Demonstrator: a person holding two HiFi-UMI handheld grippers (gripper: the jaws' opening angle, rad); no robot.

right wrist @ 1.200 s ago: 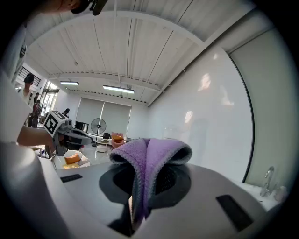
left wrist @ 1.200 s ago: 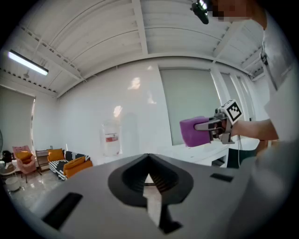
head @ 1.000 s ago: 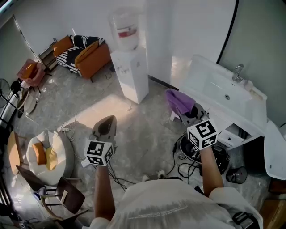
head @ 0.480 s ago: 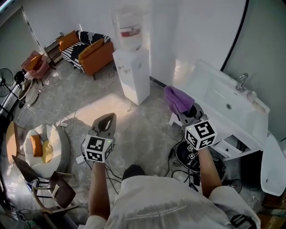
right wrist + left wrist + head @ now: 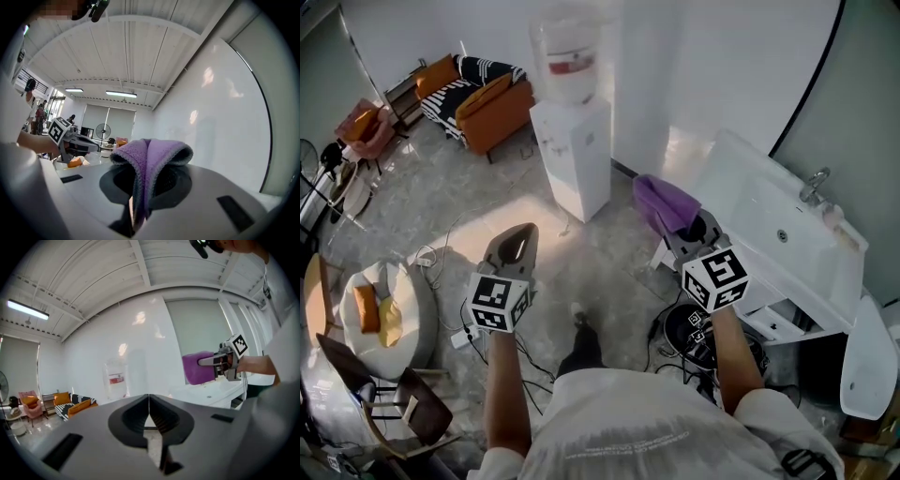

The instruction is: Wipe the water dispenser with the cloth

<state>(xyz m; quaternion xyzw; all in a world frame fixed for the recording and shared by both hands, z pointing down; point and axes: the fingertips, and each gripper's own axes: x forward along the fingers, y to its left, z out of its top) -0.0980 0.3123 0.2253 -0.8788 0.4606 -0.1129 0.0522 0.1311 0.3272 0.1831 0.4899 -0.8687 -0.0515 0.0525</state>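
Stepping closer to water dispenser [image 5: 574,141], still well ahead of my grippers. My right gripper [image 5: 682,228] clamped on purple cloth [image 5: 664,200]; left gripper [image 5: 517,240] closed, empty. Wiping not started.

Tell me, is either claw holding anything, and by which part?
The right gripper pinches the purple cloth where it is folded double, and the rest bulges out past the jaws. The left gripper is shut on nothing.

Nothing legible: the red label [image 5: 565,67] on the water dispenser [image 5: 575,155] is blurred.
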